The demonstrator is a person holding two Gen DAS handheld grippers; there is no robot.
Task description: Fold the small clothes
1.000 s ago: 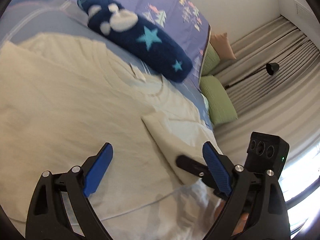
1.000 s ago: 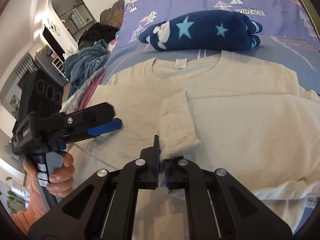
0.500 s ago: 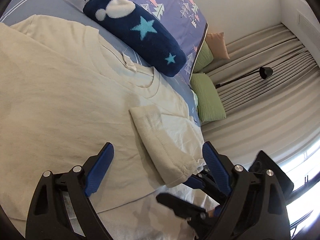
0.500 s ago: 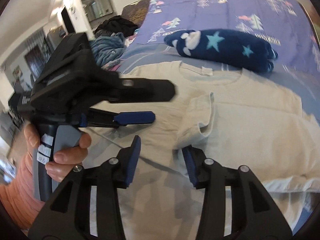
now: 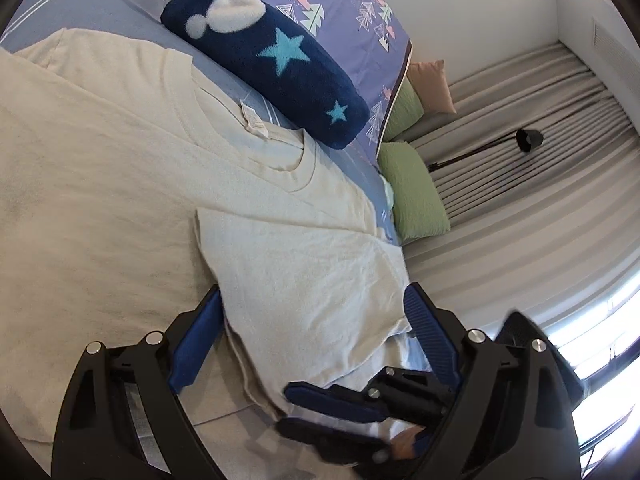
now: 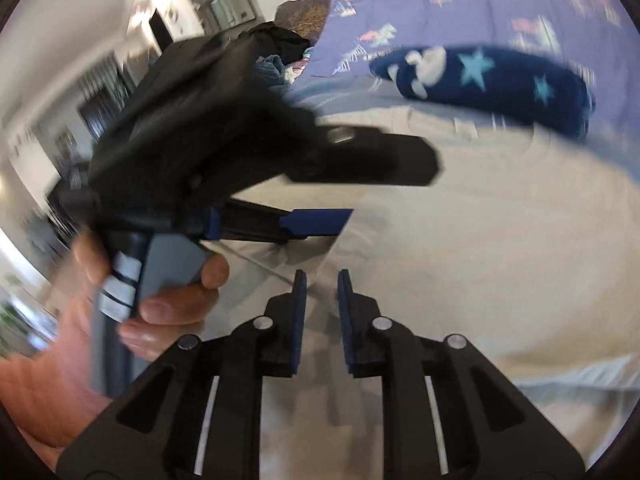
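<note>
Cream cotton T-shirt (image 5: 120, 184) lies flat on the blue bed sheet (image 5: 100, 12), filling the left and centre of the left wrist view, its sleeve folded inward. Light, limp and easily rumpled, it is best pinched at a hem or folded edge. Left gripper (image 5: 316, 336) gapes wide around the sleeve without pressing; right gripper (image 6: 322, 296), having just been closing, stands slightly apart, empty.

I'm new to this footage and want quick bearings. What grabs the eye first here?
A cream T-shirt spreads over the bed, one sleeve folded onto its body between the open left gripper. Beyond its collar lies a navy star-patterned plush. The right gripper, nearly closed on nothing, sits low by the shirt's edge.
</note>
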